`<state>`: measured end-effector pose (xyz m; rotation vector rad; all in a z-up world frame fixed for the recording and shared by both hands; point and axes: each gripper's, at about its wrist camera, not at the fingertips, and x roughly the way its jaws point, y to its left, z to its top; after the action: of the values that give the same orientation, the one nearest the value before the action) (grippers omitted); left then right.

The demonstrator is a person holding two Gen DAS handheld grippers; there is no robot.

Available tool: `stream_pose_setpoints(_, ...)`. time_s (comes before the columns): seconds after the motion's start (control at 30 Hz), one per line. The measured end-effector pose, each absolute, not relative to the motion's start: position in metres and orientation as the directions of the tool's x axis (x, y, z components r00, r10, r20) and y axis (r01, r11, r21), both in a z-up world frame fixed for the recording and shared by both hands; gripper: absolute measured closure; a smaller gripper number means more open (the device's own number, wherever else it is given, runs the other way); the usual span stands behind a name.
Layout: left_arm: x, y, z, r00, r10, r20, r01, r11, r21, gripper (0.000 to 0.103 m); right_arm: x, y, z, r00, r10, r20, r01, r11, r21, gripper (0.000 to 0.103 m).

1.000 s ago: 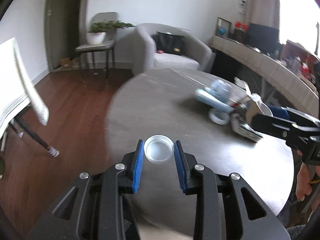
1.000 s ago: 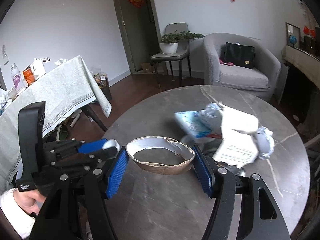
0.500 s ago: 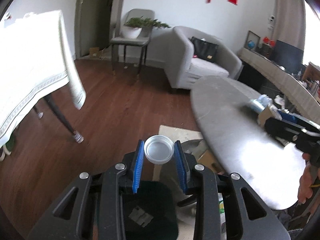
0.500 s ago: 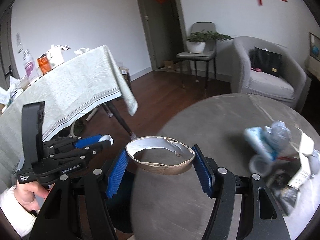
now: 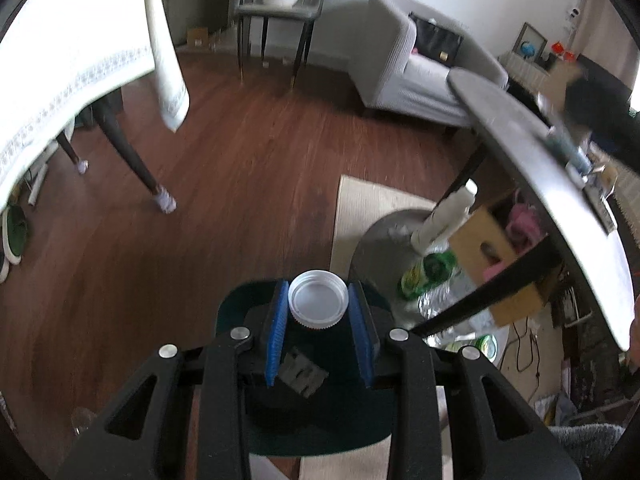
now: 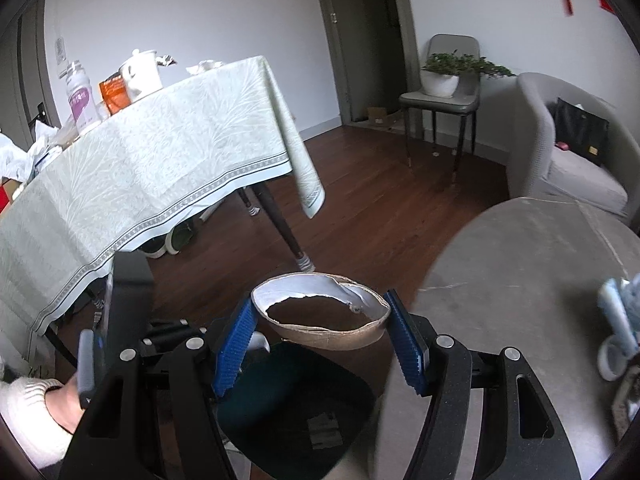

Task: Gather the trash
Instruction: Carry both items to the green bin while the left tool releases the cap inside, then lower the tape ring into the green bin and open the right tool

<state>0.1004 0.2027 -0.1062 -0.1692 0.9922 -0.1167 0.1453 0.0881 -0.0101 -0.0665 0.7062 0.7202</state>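
Note:
My left gripper [image 5: 318,304] is shut on a small white ribbed cap [image 5: 318,301], pinched between the blue pads. It hangs over the dark open bin [image 5: 320,412] on the floor. My right gripper [image 6: 322,318] is shut on a torn brown paper bowl [image 6: 326,322] with a white inside. That bowl hovers above the same dark bin [image 6: 296,404], just off the edge of the round grey table [image 6: 532,264]. The left gripper [image 6: 256,340] shows low at the left of the right wrist view, held by a hand in a white sleeve [image 6: 36,412].
More trash lies on the round table: a blue-white wrapper and a tape ring [image 6: 614,356]. Beneath the table [image 5: 552,184] stand a cardboard box [image 5: 504,264], bottles and a white tube [image 5: 444,220]. A cloth-covered table [image 6: 152,152], a chair with a plant [image 6: 440,96] and a grey armchair [image 5: 416,76] surround the wooden floor.
Both grippers swung left off the round table, each keeping its grip. The left one also dropped lower; the bin has come into view beneath both.

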Motion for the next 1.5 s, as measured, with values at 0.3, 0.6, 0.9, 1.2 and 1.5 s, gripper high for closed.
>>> stream_pose_setpoints(0.3, 0.096, 0.215, -0.134, 0.446, -0.247, -0.860, 0.035, 0.965, -0.259, 0.070, 0.148, 0.120, -0.019, 0.514, 0.578, -0.634, -0.644, 0.748, 0.160, 0.038)
stream_pose_setpoints(0.6, 0.091, 0.230, -0.131, 0.448, -0.252, -0.858, 0.033, 0.963, -0.266, 0.059, 0.153, 0.136, -0.031, 0.496, 0.568, -0.657, -0.649, 0.745, 0.154, 0.038)
stream_pose_setpoints(0.9, 0.079, 0.260, -0.103, 0.536, -0.215, -0.817, 0.003, 0.968, -0.253, 0.054, 0.158, 0.152, -0.048, 0.467, 0.545, -0.696, -0.645, 0.748, 0.152, 0.038)
stream_pose_setpoints(1.2, 0.067, 0.287, -0.066, 0.637, -0.147, -0.757, -0.043, 0.973, -0.225, 0.053, 0.164, 0.171, -0.083, 0.409, 0.500, -0.763, -0.641, 0.753, 0.150, 0.038)
stream_pose_setpoints(1.5, 0.058, 0.291, -0.035, 0.697, -0.137, -0.704, -0.038, 0.973, -0.228, 0.061, 0.158, 0.188, -0.120, 0.353, 0.448, -0.822, -0.653, 0.747, 0.127, 0.038)
